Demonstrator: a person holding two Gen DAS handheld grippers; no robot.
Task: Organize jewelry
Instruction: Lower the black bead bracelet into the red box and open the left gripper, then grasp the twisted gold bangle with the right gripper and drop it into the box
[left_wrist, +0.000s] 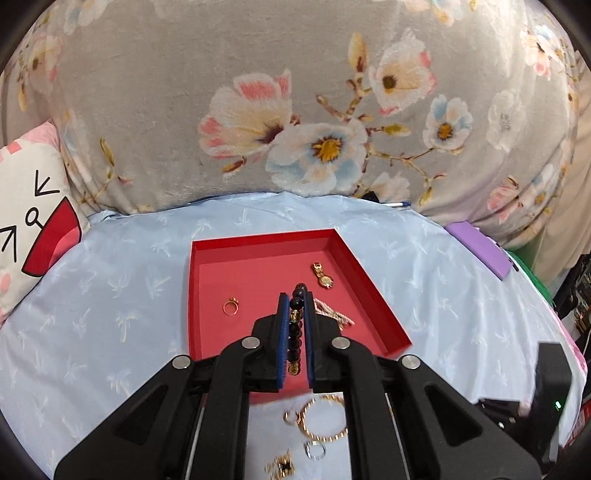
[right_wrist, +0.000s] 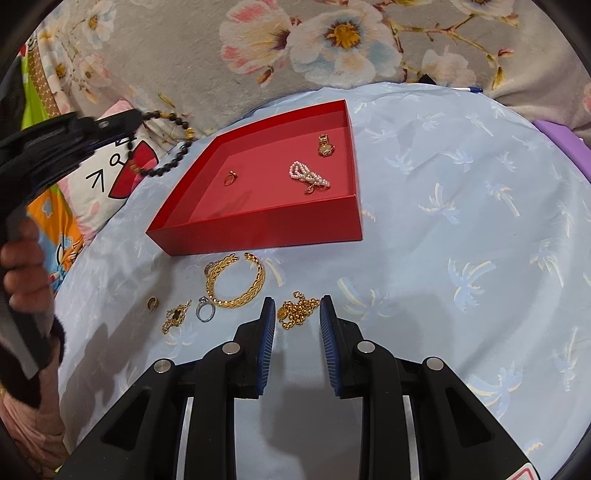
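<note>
Dark beads: the black round-bead bracelet with gold spacers (left_wrist: 296, 325) hangs clamped in the left gripper (left_wrist: 295, 299), lifted above the near-left side of the shallow red cardboard tray (right_wrist: 258, 229).
Step in hand: by my read, carrying that bracelet over to the tray, one piece among several being sorted.
Next move: looks like swing it over the tray's bare floor, lower, then release so the strand settles clear of the pieces already there.
Right gripper (right_wrist: 297, 314): jaws part-open and holding nothing, straddling the crumpled gold chain (right_wrist: 297, 312) on the cloth just in front of the tray.
Inside the tray: small gold ring (right_wrist: 229, 178), pink pearl strand (right_wrist: 308, 175), little gold watch (right_wrist: 325, 146).
Waiting in front of the tray: braided gold open bangle (right_wrist: 236, 282), silver stone ring (right_wrist: 205, 310), gold clover-charm piece (right_wrist: 175, 315), small gold ear cuff (right_wrist: 152, 303).
Surface: pale blue sheet printed with palm trees (right_wrist: 461, 221), soft and a bit wrinkled.
Room: grey floral plush blanket (left_wrist: 166, 110) behind the tray, cartoon-face pillow (left_wrist: 33, 221) to its left, purple flat case (left_wrist: 480, 247) to its right.
</note>
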